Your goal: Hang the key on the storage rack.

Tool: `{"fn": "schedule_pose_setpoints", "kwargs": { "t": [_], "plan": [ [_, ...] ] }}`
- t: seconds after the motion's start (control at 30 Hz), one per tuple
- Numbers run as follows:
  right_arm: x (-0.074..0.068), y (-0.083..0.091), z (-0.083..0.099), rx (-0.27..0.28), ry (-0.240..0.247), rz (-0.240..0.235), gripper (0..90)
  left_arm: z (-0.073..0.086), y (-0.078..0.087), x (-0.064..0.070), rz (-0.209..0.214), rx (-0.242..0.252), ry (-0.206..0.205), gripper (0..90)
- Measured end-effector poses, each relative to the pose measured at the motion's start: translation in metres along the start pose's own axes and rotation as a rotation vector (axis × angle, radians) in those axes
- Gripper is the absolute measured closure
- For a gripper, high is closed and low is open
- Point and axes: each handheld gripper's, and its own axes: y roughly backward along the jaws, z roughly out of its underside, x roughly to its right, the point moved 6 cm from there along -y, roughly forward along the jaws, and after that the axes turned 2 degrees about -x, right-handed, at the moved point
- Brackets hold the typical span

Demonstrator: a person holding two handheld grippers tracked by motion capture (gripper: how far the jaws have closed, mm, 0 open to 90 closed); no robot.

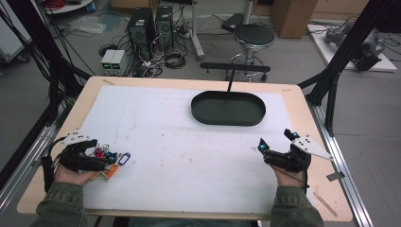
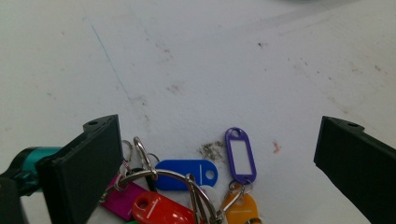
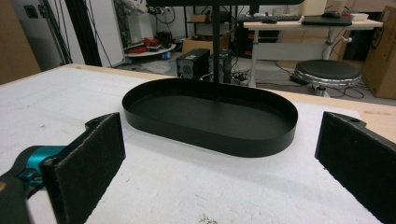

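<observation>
Keys on a ring of coloured tags lie at the table's eight o'clock, between the left gripper's wide jaws, ungrasped. Black tray at one o'clock sits empty. Right gripper, four o'clock, gapes idle. Likely nothing done yet.

One black oval tray sits on the white-covered surface. One bunch of key tags lies at the near left; looking along the left gripper's jaws I count five coloured tags: one blue, one purple, one red, one magenta and one orange, with possibly more cut off at the edge. Several metal rings join them; I cannot count those exactly. Two grippers are here, the left gripper and the right gripper, each with two jaws. Beyond the surface stand two computer towers, two small white-green boxes and one round stool.
</observation>
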Motion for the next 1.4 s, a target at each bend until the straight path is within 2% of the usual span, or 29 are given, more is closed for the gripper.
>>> {"fn": "schedule_pose_setpoints", "kwargs": {
  "t": [0.13,0.3,0.5,0.6,0.83,0.87,0.9,0.93,1.03,1.1,1.27,1.3,1.33,1.37,1.4],
  "plan": [
    [0.0,0.0,0.0,-0.002,0.001,-0.002,0.4,0.004,-0.005,0.001,0.014,-0.066,0.023,1.7],
    [0.001,0.0,0.0,0.005,0.001,0.002,0.4,0.011,-0.011,0.002,0.024,-0.177,0.046,1.7],
    [0.001,0.0,0.0,0.005,0.006,0.003,0.4,0.018,-0.015,0.001,0.05,-0.253,0.086,1.8],
    [0.001,0.0,0.0,0.005,0.004,0.001,0.5,0.022,-0.015,0.0,0.067,-0.292,0.092,2.1],
    [0.001,-0.001,0.0,0.004,0.005,0.001,0.4,0.024,-0.013,0.002,0.106,-0.332,0.103,8.0],
    [0.001,-0.001,0.0,0.004,0.008,0.002,0.5,0.024,-0.013,0.002,0.108,-0.336,0.105,11.6],
    [0.001,-0.001,0.0,0.004,0.008,0.002,0.5,0.024,-0.012,0.003,0.115,-0.348,0.102,11.6],
    [0.001,0.0,0.0,0.003,0.006,0.001,0.5,0.025,-0.012,0.003,0.112,-0.37,0.096,16.9],
    [0.001,-0.001,0.0,0.003,0.006,0.002,0.4,0.031,-0.014,0.005,0.108,-0.438,0.075,22.9],
    [0.001,-0.001,0.0,0.004,0.007,0.003,0.4,0.031,-0.014,0.005,0.098,-0.447,0.063,24.5],
    [0.001,-0.001,0.0,0.001,0.005,0.004,0.5,0.031,-0.012,0.001,0.082,-0.432,0.076,32.7],
    [0.002,-0.001,0.0,0.003,0.008,0.004,0.5,0.031,-0.011,0.0,0.08,-0.429,0.08,38.0],
    [0.002,-0.001,0.0,0.003,0.008,0.004,0.5,0.031,-0.011,-0.001,0.073,-0.424,0.082,38.0],
    [0.001,-0.001,0.0,0.0,0.008,0.004,0.4,0.031,-0.01,-0.002,0.068,-0.42,0.086,42.3],
    [0.001,-0.001,0.0,0.0,0.008,0.004,0.4,0.031,-0.01,-0.003,0.066,-0.418,0.081,50.0]
  ]
}}
